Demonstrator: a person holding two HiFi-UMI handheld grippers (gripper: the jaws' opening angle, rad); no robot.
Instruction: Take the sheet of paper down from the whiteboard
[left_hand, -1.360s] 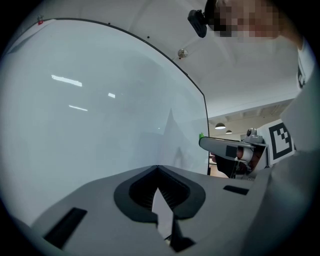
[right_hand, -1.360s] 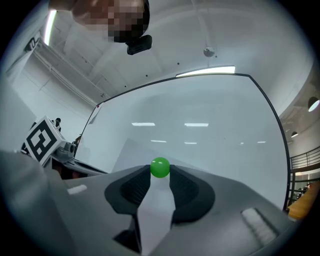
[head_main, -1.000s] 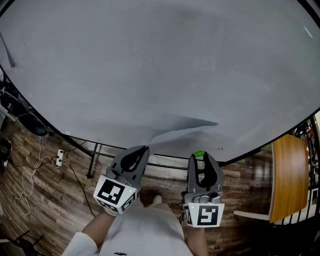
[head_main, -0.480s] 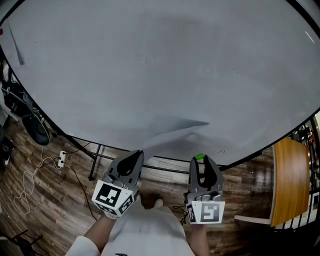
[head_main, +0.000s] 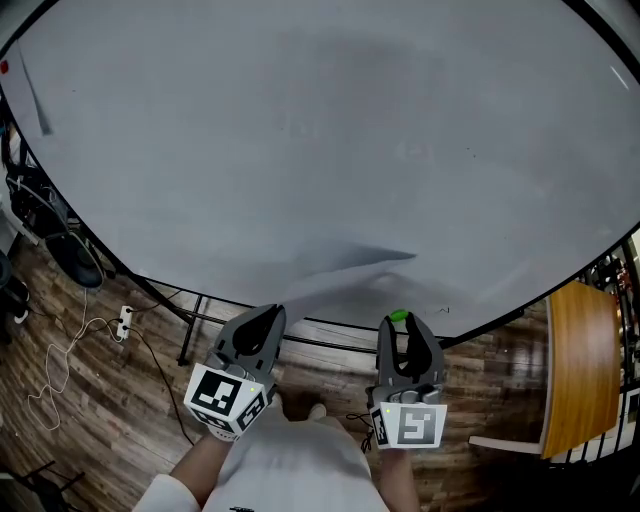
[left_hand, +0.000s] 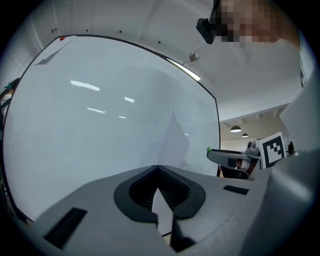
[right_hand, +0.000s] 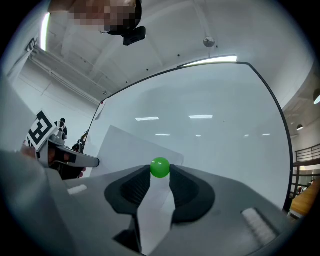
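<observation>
**Firmly pinched: paper held low on the whiteboard by both tools**

Down at the lower edge of the whiteboard (head_main: 320, 130), the sheet of paper (head_main: 345, 272) bows away from the board face, with its upper corner standing off to the right. The left hand-held gripper (head_main: 273, 316) has its jaws together on the sheet's edge, and a sliver of white paper runs down between them. The right hand-held gripper (head_main: 398, 324) is clamped on a small green ball (right_hand: 160, 167) at its jaw tips, with the sheet just behind the ball and showing through the gap below it.

The whiteboard is pale and glossy, and its black frame (head_main: 190, 325) stands on a dark wooden floor (head_main: 90, 410). A white cable (head_main: 60, 370) trails across the planks to a power strip (head_main: 122, 320) at the left. A wooden counter (head_main: 580, 360) stands at the right.
</observation>
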